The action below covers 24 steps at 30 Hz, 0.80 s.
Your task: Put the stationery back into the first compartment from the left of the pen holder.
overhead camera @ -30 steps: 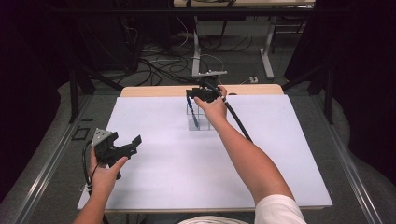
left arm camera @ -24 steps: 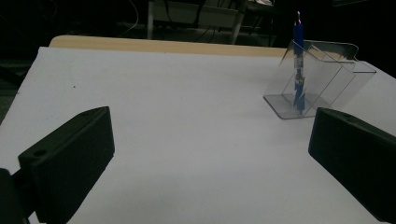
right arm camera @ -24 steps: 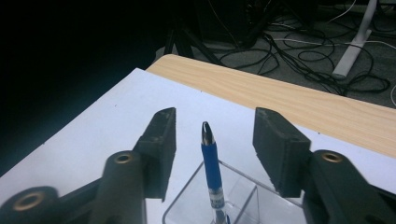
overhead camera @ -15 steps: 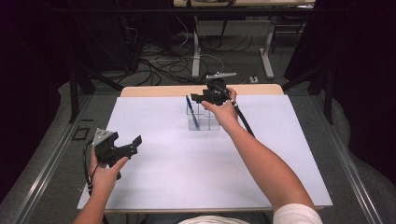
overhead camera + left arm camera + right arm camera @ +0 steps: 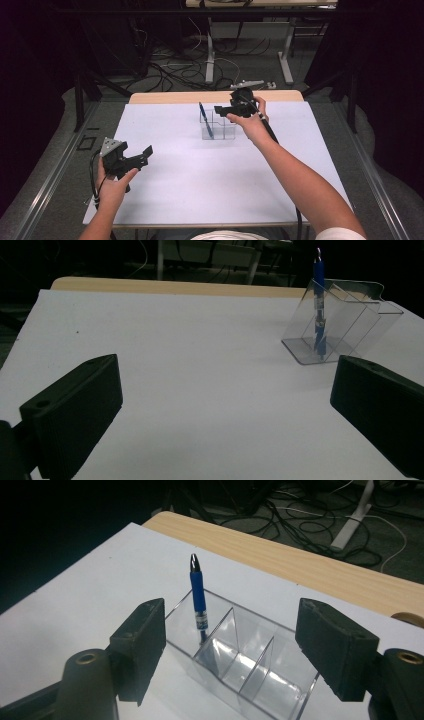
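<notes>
The right gripper (image 5: 223, 111) has just let its jaws swing apart and is backing off the clear holder (image 5: 218, 125) — nothing between the pads now. One second ago it was down over the holder; now the blue pen (image 5: 198, 600) stands on its own, leaning in the end compartment, just ahead of the jaws and nearer the left one. That reads as a drop made: pen delivered, hand clearing. The left gripper (image 5: 139, 156) sits off to the side, jaws wide and empty — its view has the pen (image 5: 318, 315) and holder (image 5: 340, 322) well ahead, toward the right jaw. No brand or lettering can be read anywhere; the pen's markings are too small.
</notes>
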Available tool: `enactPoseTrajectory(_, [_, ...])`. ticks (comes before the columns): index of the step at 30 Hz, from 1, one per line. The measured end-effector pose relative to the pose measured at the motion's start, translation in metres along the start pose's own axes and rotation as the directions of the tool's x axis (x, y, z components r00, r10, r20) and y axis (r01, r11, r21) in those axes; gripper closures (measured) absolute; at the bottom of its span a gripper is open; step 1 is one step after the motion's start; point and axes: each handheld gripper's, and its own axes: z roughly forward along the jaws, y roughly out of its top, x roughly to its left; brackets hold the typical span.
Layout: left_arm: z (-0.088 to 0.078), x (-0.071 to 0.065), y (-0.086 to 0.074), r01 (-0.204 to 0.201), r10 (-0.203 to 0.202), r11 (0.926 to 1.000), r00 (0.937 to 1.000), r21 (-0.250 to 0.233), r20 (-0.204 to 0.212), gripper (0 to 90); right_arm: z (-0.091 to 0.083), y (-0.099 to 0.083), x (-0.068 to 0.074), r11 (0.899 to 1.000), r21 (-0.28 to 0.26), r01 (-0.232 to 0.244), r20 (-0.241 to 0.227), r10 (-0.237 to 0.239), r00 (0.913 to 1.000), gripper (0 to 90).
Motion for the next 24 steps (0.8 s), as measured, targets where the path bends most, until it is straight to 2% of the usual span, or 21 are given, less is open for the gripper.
enactPoseTrajectory(2, [0.000, 0.000, 0.000, -0.003, 0.003, 1.0000, 1.0000, 0.001, -0.001, 0.4, -0.006, -0.003, -0.001, 1.000, -0.006, -0.010, -0.013, 0.010, 0.9999, 25.5])
enactPoseTrajectory(3, [0.000, 0.000, 0.000, -0.003, 0.003, 1.0000, 1.0000, 0.001, 0.000, 0.4, -0.009, -0.004, -0.003, 1.000, -0.008, 0.000, -0.015, 0.000, 0.9999, 22.9])
enactPoseTrajectory(5, [0.000, 0.000, 0.000, -0.005, 0.005, 1.0000, 1.0000, 0.003, 0.001, 0.4, -0.015, -0.008, -0.004, 1.000, 0.000, 0.020, -0.006, -0.020, 0.9998, 15.5])
enactPoseTrajectory(8, [0.000, -0.001, 0.000, -0.007, 0.007, 1.0000, 1.0000, 0.003, 0.001, 0.4, -0.024, -0.013, -0.007, 0.999, -0.003, 0.037, 0.012, -0.037, 0.9992, 13.9])
enactPoseTrajectory(13, [0.000, -0.001, 0.000, -0.007, 0.007, 1.0000, 1.0000, 0.003, 0.000, 0.4, -0.041, -0.027, -0.013, 0.999, -0.012, 0.036, 0.026, -0.036, 0.9990, 0.0])
enactPoseTrajectory(21, [-0.001, -0.001, 0.000, 0.000, 0.000, 1.0000, 1.0000, -0.005, -0.004, 0.3, -0.073, -0.057, -0.024, 0.999, -0.050, 0.008, 0.045, -0.006, 0.9989, 0.0])
enactPoseTrajectory(24, [-0.002, -0.001, 0.000, 0.002, -0.002, 1.0000, 1.0000, -0.005, -0.007, 0.3, -0.083, -0.071, -0.028, 0.998, -0.053, 0.016, 0.066, -0.013, 0.9978, 0.0])
